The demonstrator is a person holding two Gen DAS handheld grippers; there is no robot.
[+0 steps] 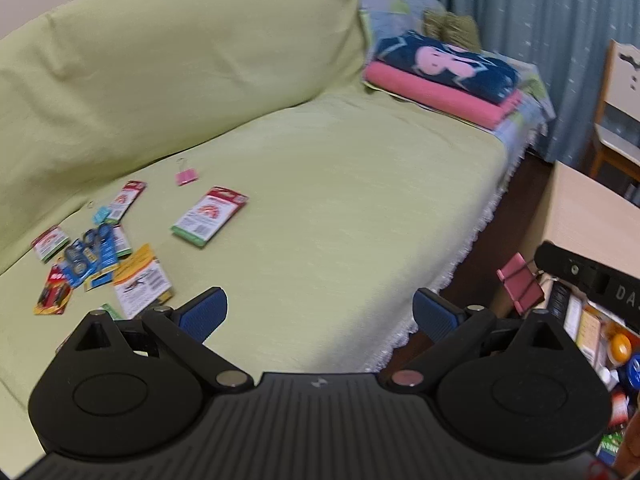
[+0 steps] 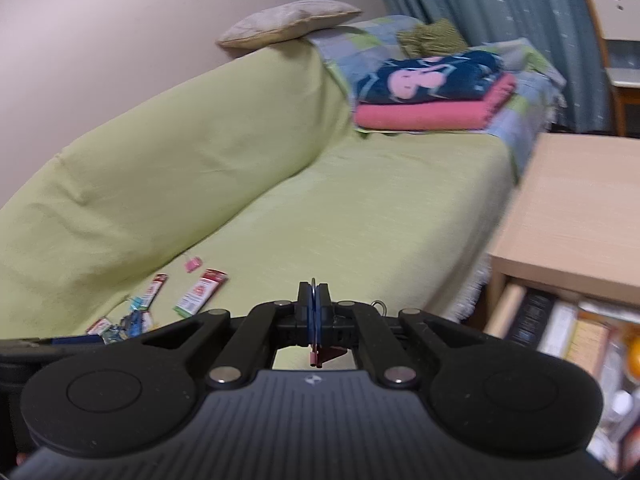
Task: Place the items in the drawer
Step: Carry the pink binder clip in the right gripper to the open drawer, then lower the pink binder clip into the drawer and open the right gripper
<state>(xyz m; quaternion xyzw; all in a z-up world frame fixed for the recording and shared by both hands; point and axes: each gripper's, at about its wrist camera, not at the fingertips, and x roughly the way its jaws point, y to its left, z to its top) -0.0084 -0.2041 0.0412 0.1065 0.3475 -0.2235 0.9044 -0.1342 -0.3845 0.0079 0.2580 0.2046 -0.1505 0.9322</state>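
Small items lie on the green sofa seat (image 1: pixel 320 200): a red-and-green packet (image 1: pixel 208 216), a pink binder clip (image 1: pixel 187 176), and a heap of several packets (image 1: pixel 100 264) at the left. My left gripper (image 1: pixel 320 312) is open above the seat's front edge with nothing between its blue pads. My right gripper (image 2: pixel 314 300) is shut on a pink binder clip (image 2: pixel 320 356), whose pink body shows behind the closed fingers. In the left wrist view that held clip (image 1: pixel 520 284) hangs just above the open drawer (image 1: pixel 592 332), which is full of boxes and jars.
A light wooden cabinet top (image 2: pixel 580 208) stands right of the sofa above the drawer (image 2: pixel 568 332). Folded pink and navy towels (image 1: pixel 444 76) sit at the sofa's far end. A blue curtain (image 1: pixel 540 20) and a wooden chair (image 1: pixel 620 92) stand behind.
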